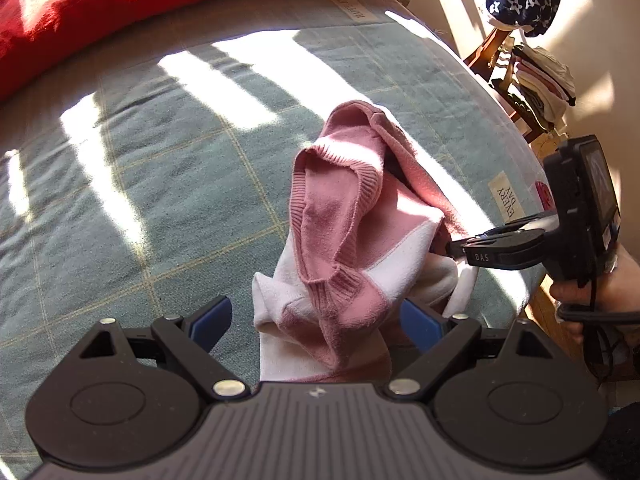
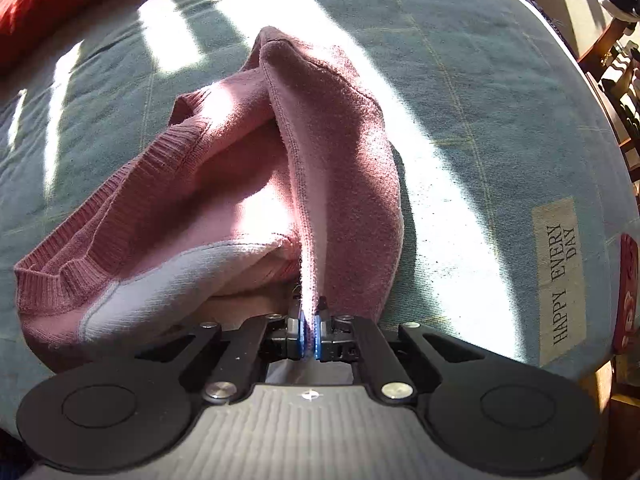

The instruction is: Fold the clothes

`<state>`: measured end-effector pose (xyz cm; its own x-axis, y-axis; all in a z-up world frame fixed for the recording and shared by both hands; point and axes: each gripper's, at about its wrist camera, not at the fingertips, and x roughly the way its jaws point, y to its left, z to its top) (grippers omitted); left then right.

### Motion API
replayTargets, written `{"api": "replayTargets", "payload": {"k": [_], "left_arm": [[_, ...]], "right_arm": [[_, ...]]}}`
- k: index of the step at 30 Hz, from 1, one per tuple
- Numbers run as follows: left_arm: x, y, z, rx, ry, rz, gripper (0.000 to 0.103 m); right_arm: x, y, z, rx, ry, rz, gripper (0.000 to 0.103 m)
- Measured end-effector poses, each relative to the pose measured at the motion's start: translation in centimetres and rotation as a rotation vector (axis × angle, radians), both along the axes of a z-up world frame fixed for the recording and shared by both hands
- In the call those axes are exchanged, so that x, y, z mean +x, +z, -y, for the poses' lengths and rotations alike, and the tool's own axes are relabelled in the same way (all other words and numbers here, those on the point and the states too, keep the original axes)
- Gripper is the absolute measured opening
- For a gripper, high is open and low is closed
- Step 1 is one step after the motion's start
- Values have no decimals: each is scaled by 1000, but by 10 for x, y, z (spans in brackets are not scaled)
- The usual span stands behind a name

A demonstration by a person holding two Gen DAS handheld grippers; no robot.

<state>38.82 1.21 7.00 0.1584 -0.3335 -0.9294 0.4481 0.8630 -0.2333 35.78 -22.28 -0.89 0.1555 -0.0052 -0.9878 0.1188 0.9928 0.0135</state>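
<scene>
My right gripper [image 2: 308, 330] is clamped tight on a seam of the pink top [image 2: 224, 184], pinching only a thin ridge of cloth, while my left gripper [image 1: 316, 320] stands wide apart with the top's lower folds between its pads [image 1: 212, 320] but nothing pressed. The top lies bunched near the right edge of the bed [image 1: 160, 184], half lifted into a peak, its ribbed neckline [image 1: 320, 216] gaping. The risk, as I judge it, is that the single narrow pinch slips off the seam if I pull, dropping the heap back in a tangle. If I close the left on this bundle, I may catch several layers at once and fold in a twist. Working this near the edge, a careless drag could also slide the top off the bed.
</scene>
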Motion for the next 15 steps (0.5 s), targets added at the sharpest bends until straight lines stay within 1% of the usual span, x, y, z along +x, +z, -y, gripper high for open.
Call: {"api": "replayTargets", "payload": {"k": [2, 7, 13, 15], "left_arm": [[3, -1, -3, 11, 5, 3, 91], [8, 3, -6, 24, 25, 15, 91], [8, 0, 5, 49, 38, 14, 91], [6, -2, 11, 57, 31, 22, 91]], "right_arm": [[0, 5, 10, -14, 5, -2, 4], [13, 21, 45, -107, 7, 28, 4], [48, 39, 84, -211, 48, 96, 4], [63, 45, 99, -221, 50, 120, 4]]}}
